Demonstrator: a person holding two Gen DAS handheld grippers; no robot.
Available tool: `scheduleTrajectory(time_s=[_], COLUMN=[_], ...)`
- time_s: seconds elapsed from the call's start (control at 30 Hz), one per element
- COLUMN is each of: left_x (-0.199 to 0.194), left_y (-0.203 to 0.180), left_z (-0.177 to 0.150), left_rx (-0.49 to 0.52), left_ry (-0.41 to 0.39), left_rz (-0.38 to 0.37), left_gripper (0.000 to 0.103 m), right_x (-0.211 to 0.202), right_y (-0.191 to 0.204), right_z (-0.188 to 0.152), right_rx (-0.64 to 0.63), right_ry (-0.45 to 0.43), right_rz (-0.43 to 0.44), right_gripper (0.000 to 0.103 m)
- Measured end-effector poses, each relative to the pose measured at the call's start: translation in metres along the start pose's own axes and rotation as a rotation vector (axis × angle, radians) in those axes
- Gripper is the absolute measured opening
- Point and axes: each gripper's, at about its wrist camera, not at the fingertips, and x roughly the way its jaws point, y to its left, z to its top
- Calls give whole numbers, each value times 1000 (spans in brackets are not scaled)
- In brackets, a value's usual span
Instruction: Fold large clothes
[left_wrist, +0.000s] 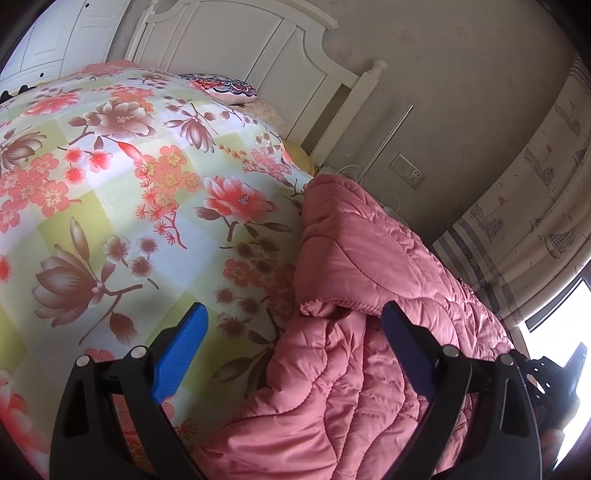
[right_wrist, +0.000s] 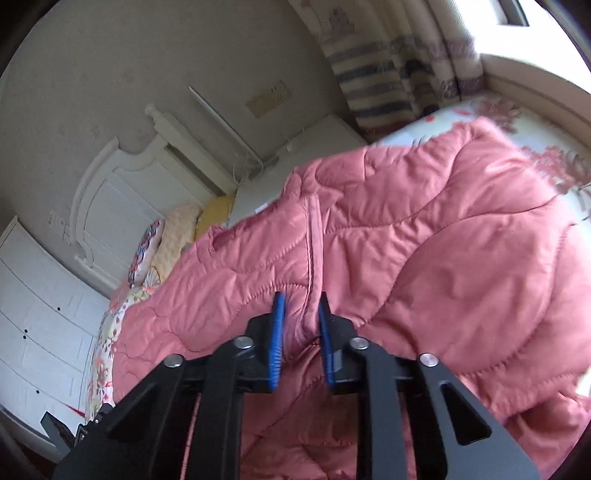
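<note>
A large pink quilted coat (left_wrist: 354, 280) lies on the right side of a bed with a floral cover (left_wrist: 122, 177). My left gripper (left_wrist: 293, 315) is wide open, its blue pads (left_wrist: 177, 354) apart, just above the coat's near edge where a folded-over part ends. In the right wrist view the coat (right_wrist: 424, 258) is lifted and bunched. My right gripper (right_wrist: 301, 306) is shut on a fold of it along a seam strip, with fabric pinched between the blue pads (right_wrist: 277, 339).
A white headboard (left_wrist: 258, 55) and pillows (left_wrist: 225, 86) stand at the bed's far end. A nightstand (right_wrist: 314, 147) and striped curtain (left_wrist: 517, 221) are on the right by a bright window. White drawers (right_wrist: 40, 314) stand at the left.
</note>
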Motion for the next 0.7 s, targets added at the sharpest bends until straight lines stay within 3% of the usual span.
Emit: scheduleTrajectory(time_s=[0.07, 0.33, 0.4, 0.43, 0.47, 0.57, 0.7], left_x=[0, 1, 1, 2, 2, 2, 2], left_y=[0, 5, 5, 5, 5, 4, 4], left_z=[0, 0, 0, 0, 0, 0, 0], left_rx=[2, -15, -18, -17, -15, -11, -16], left_ry=[1, 5, 7, 8, 8, 8, 6], left_rz=[1, 2, 2, 3, 4, 5, 7], left_gripper=[94, 94, 94, 94, 94, 94, 94], right_x=[-10, -17, -32, -42, -51, -57, -22], right_y=[-6, -25, -17, -9, 3, 47, 107], right_z=[-7, -16, -16, -16, -17, -22, -33], right_rx=[23, 28, 25, 0, -46, -268, -562], right_ry=[-5, 38, -17, -61, -109, -175, -130], right_rz=[9, -143, -167, -159, -143, -145, -220], right_gripper=[19, 22, 40, 61, 79, 80, 74])
